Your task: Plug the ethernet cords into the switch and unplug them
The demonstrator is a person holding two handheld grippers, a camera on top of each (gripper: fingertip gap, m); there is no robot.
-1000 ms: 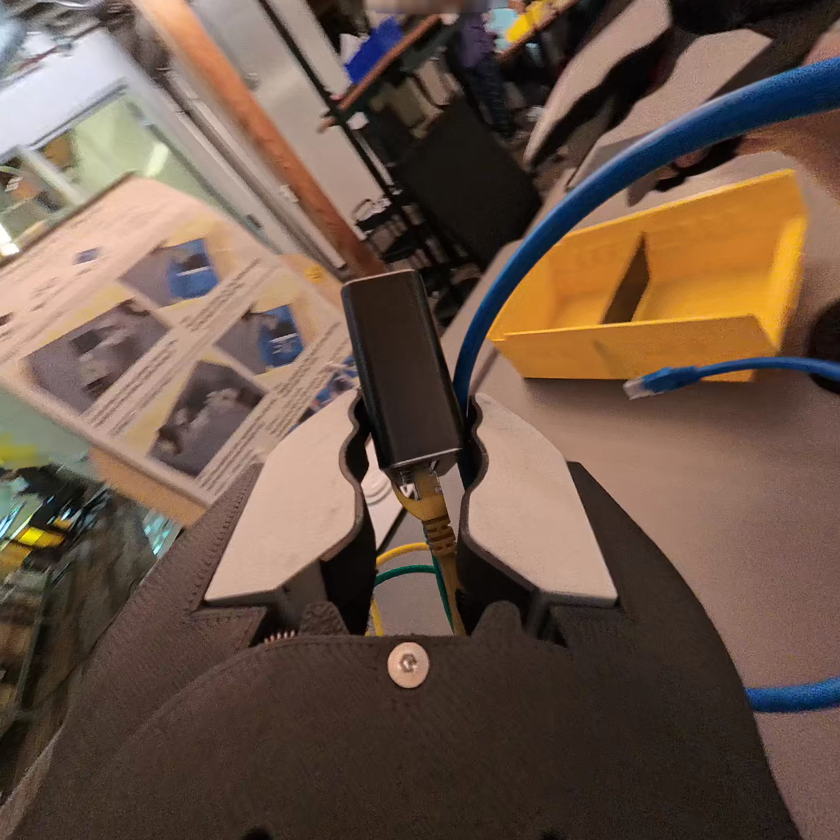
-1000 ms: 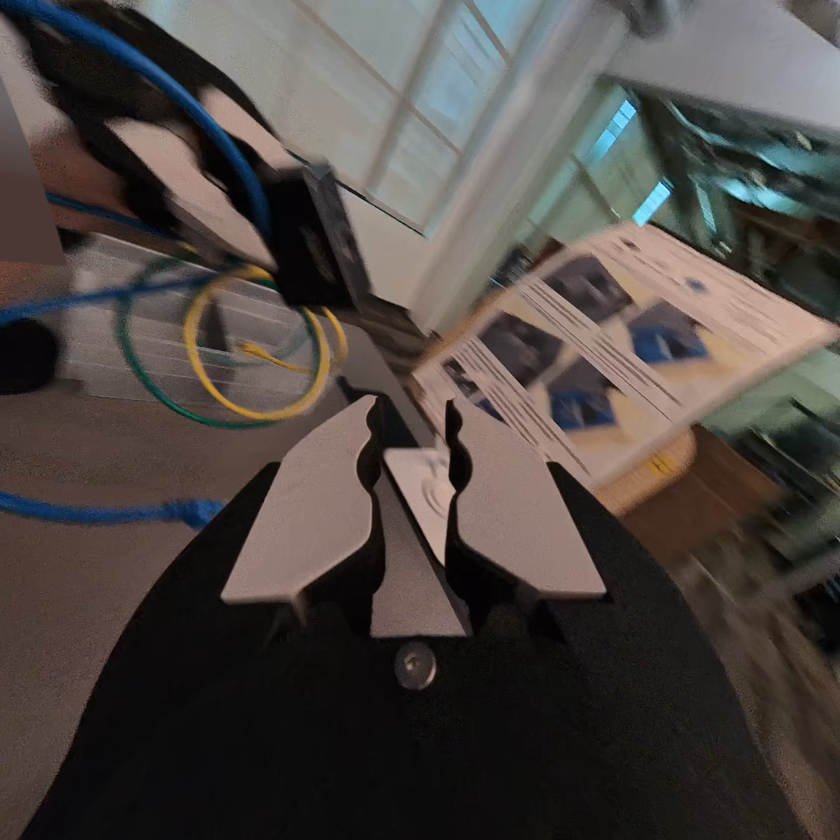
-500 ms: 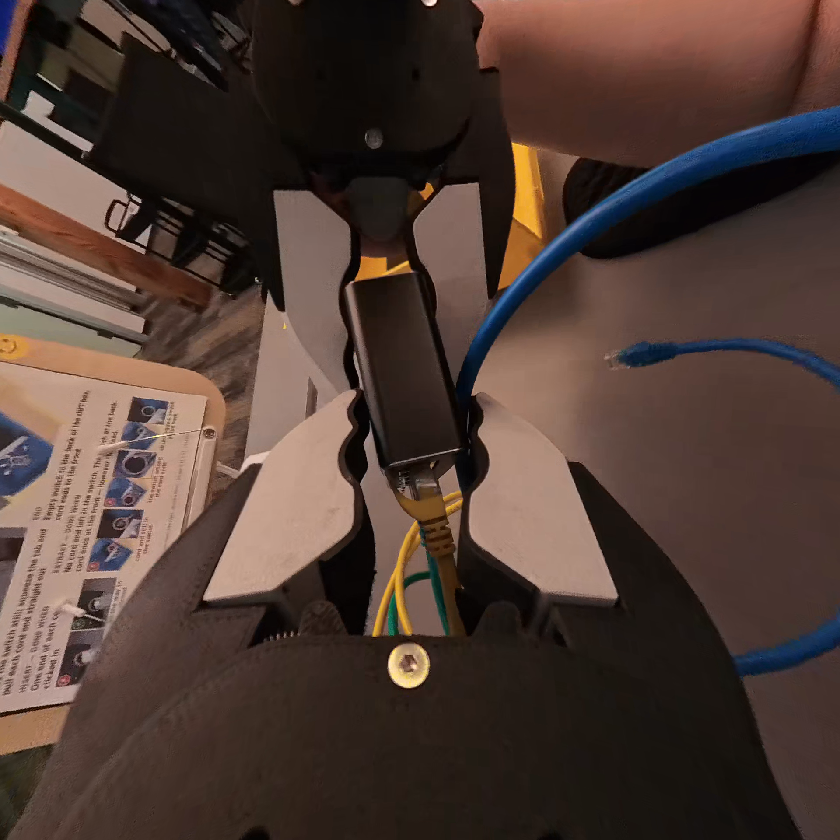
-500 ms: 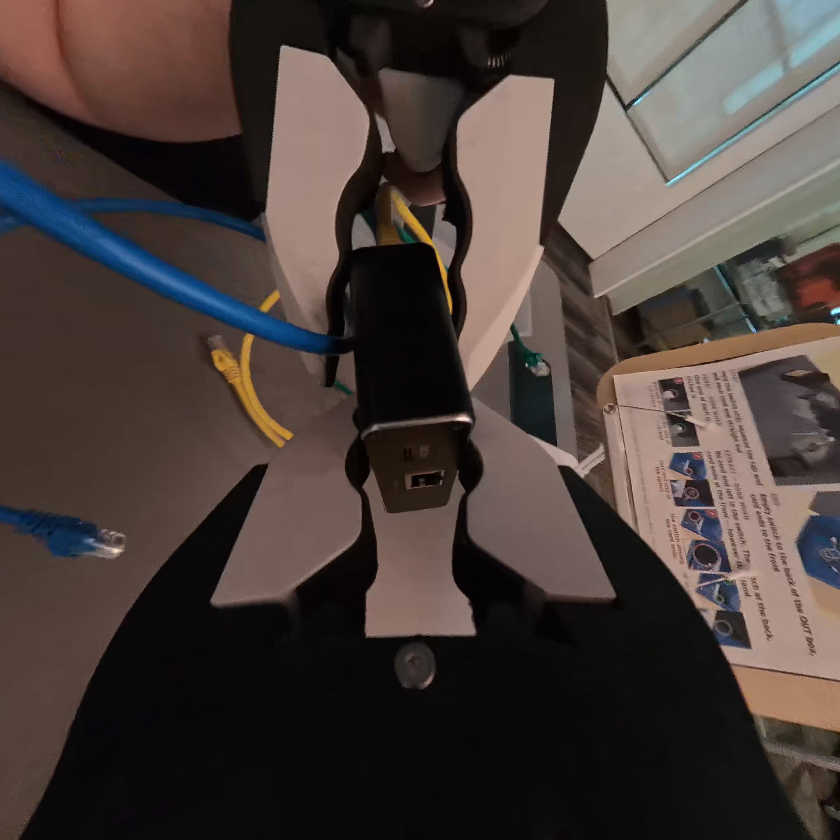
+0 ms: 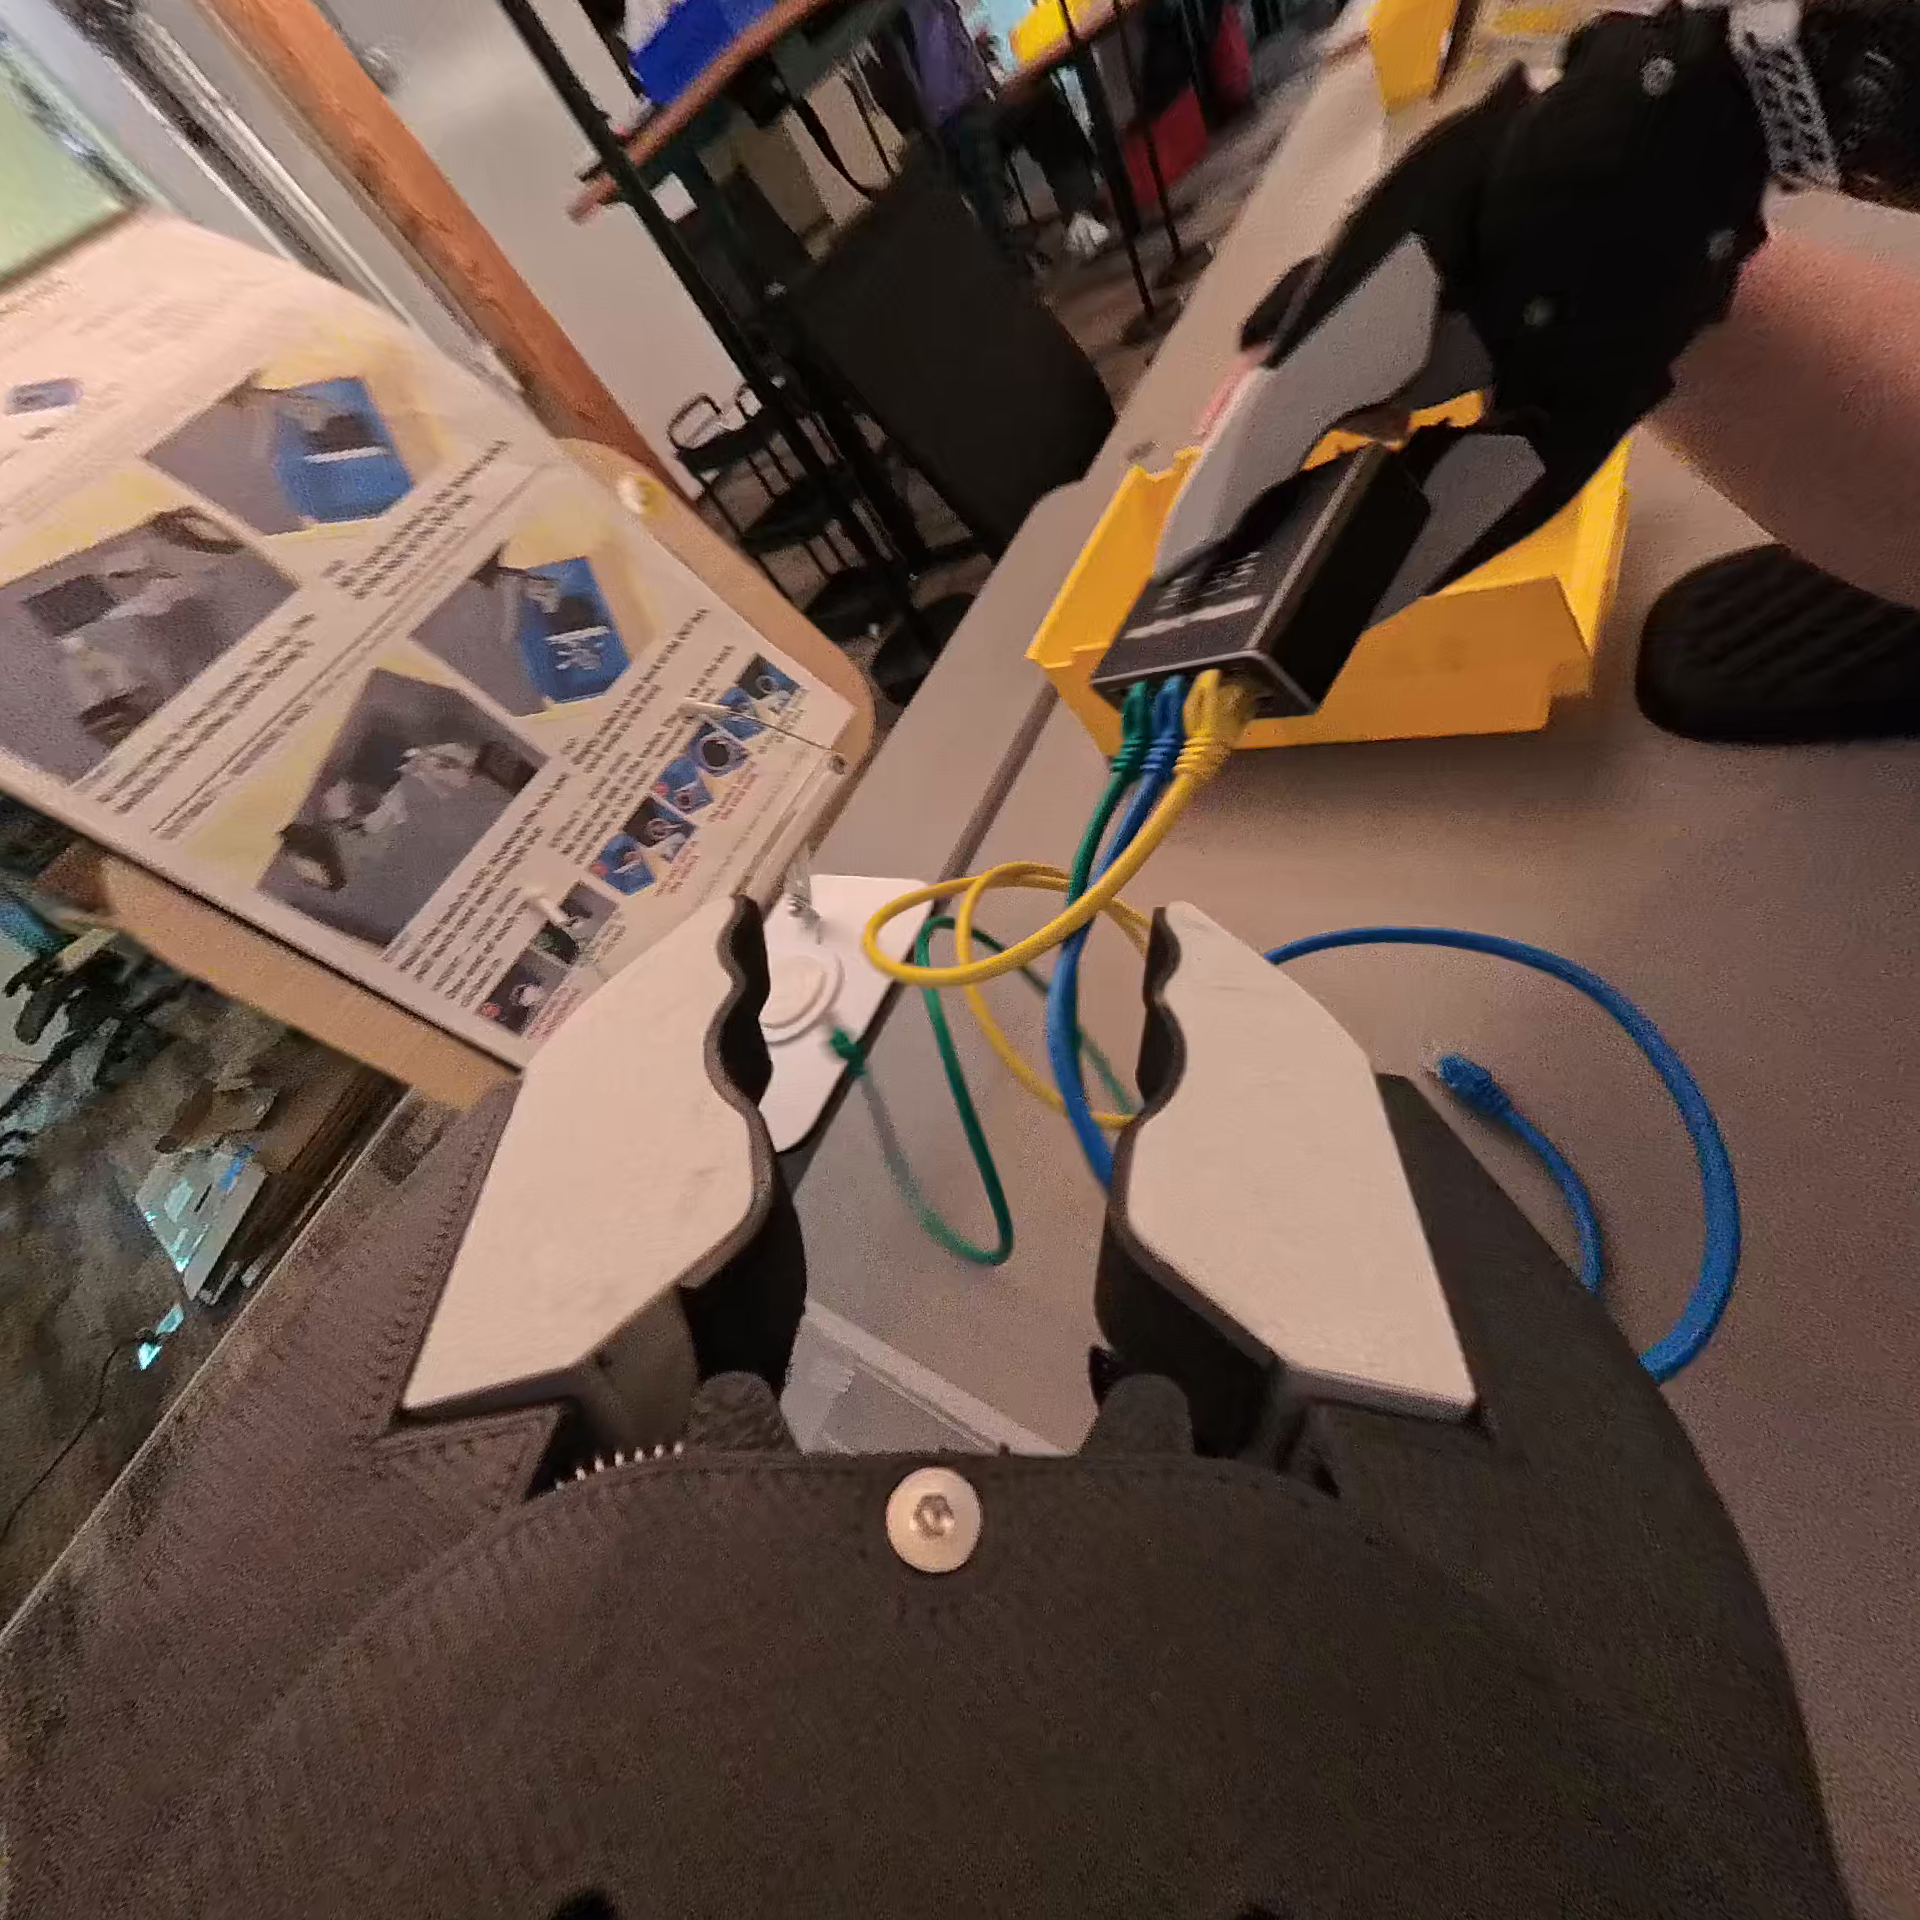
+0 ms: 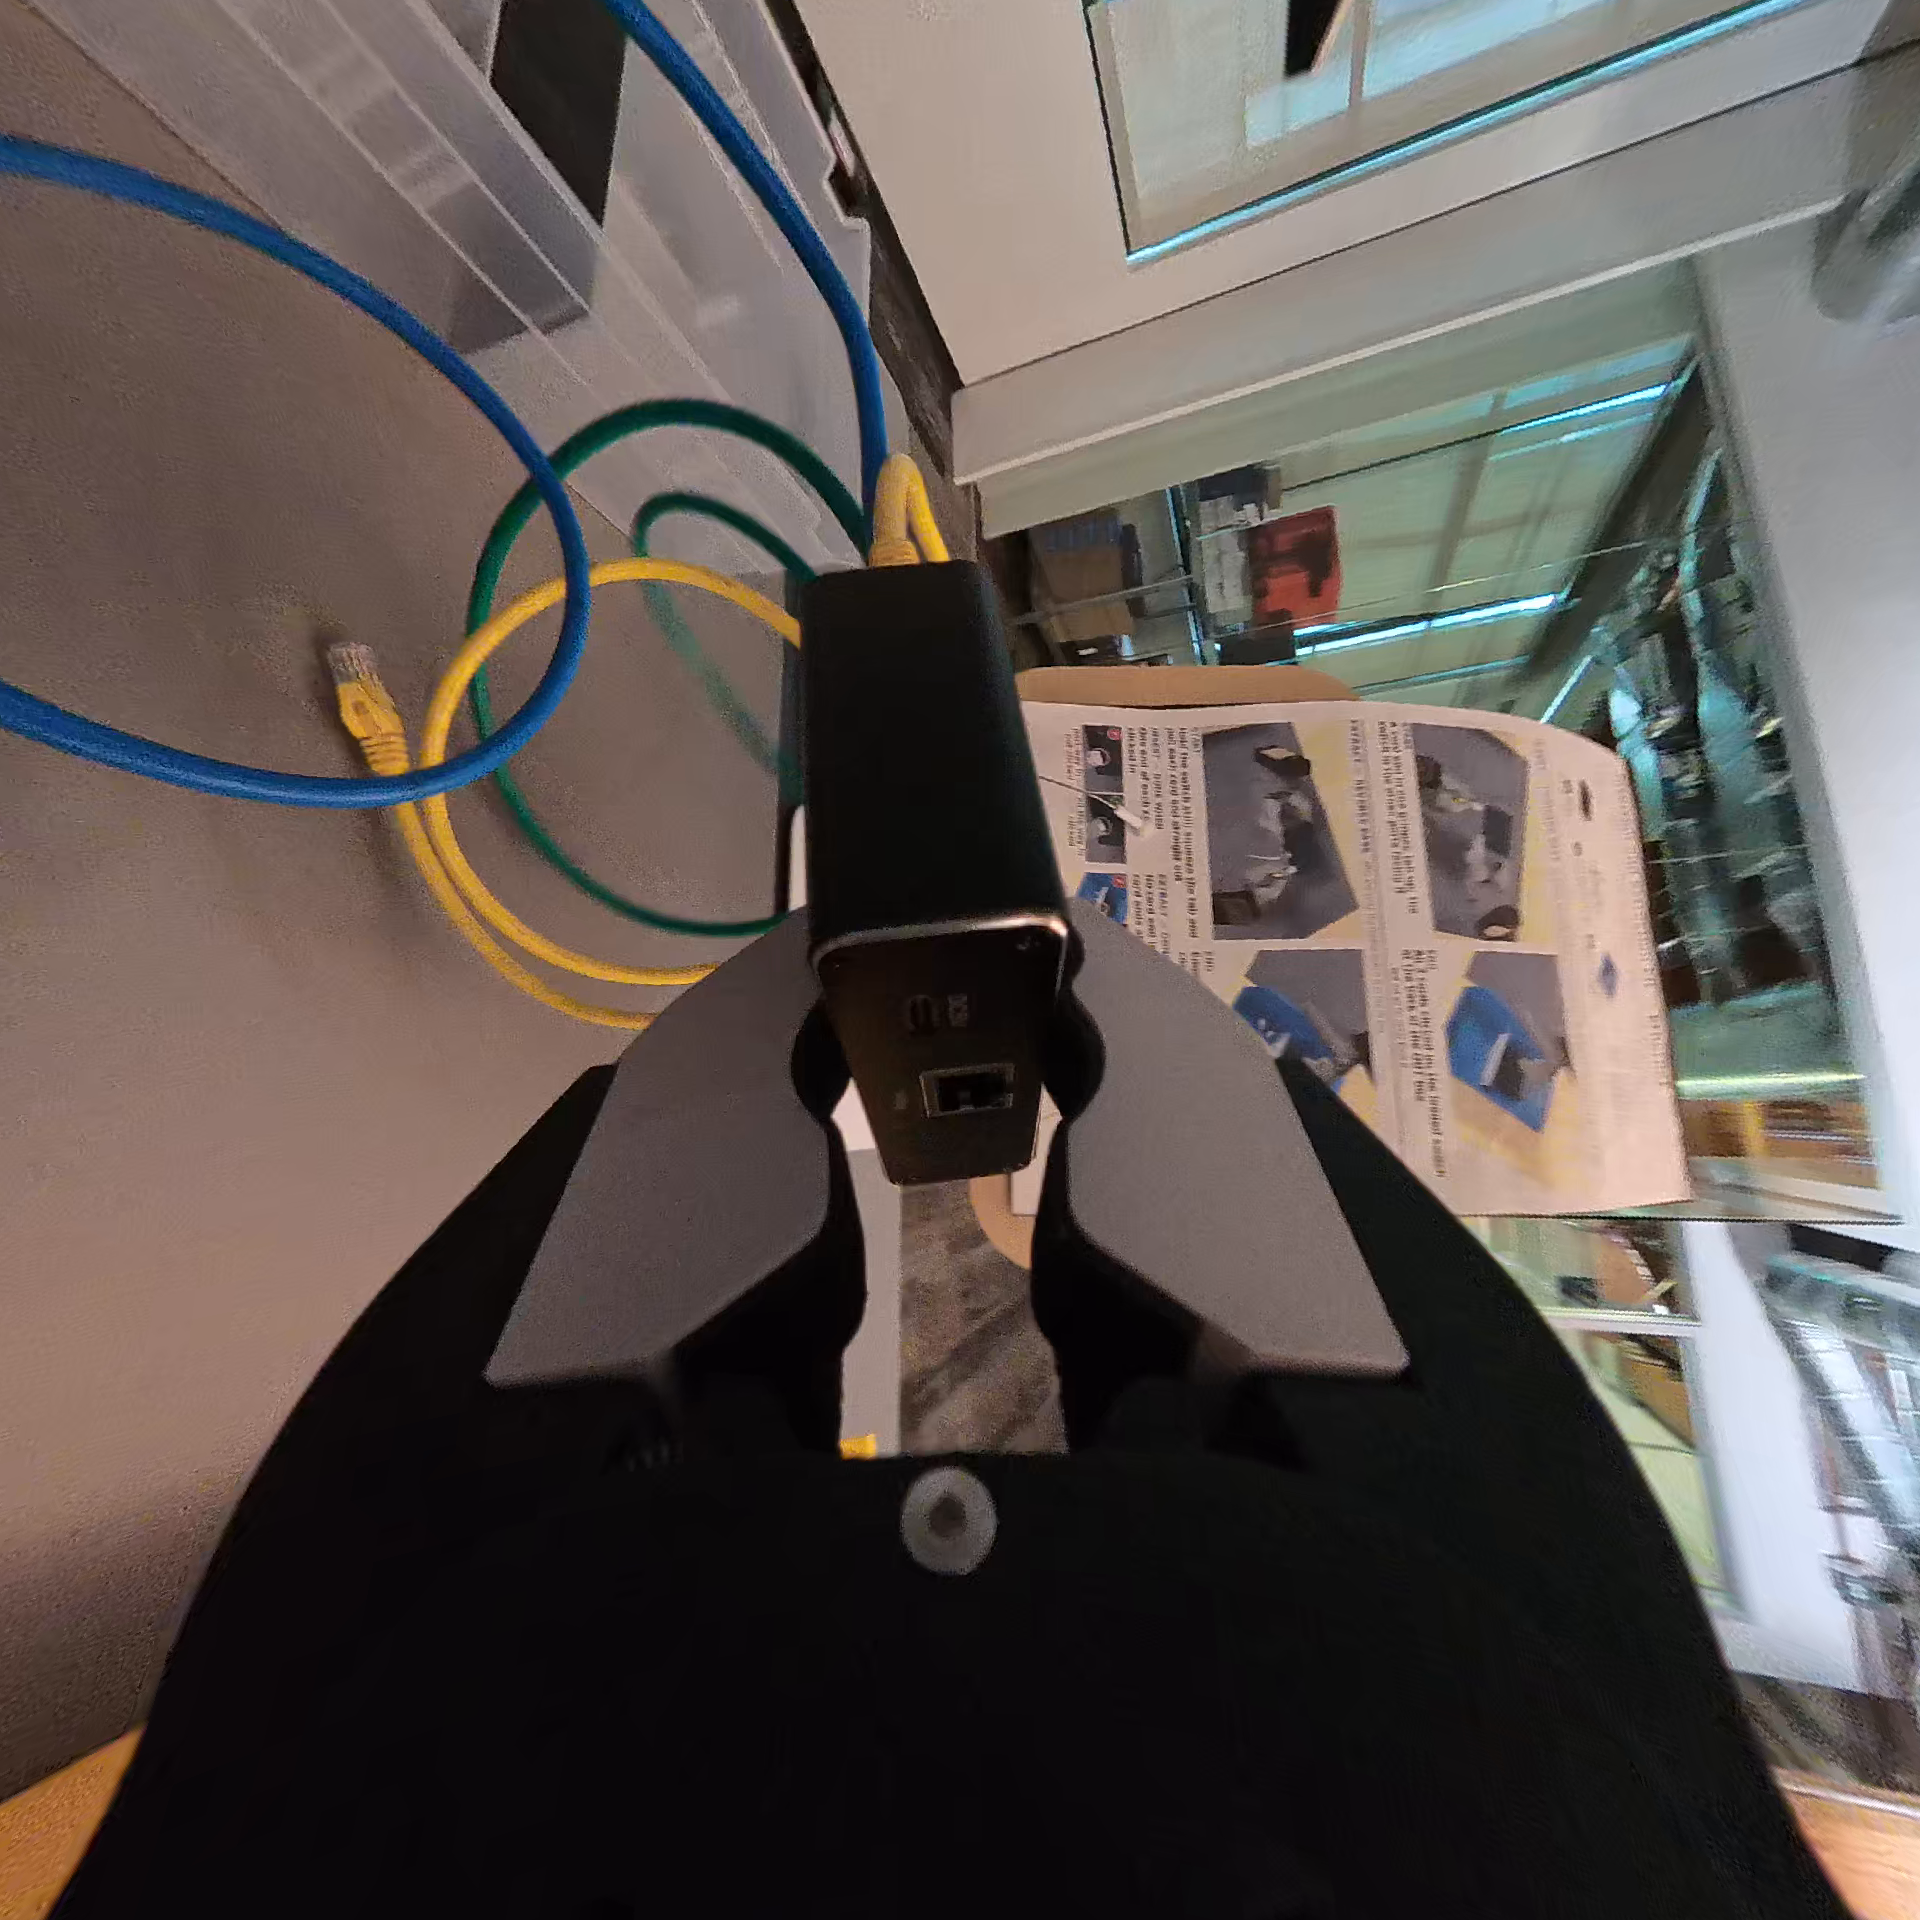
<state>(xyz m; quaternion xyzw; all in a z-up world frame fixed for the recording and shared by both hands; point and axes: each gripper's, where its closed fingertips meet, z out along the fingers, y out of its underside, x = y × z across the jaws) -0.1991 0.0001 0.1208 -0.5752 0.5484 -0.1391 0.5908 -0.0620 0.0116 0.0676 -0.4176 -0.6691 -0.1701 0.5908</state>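
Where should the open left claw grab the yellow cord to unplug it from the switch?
Probably on the moulded yellow plug boot, right at the switch face, not the looping yellow cord below. Bring the left claw in from under the port face, along the cord's line. The boot is stiff and short; blue and green plugs crowd one side, so pinch across the free faces.

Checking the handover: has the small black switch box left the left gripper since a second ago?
Yes. The small black switch box now sits in the right gripper by the yellow bin; left gripper open.
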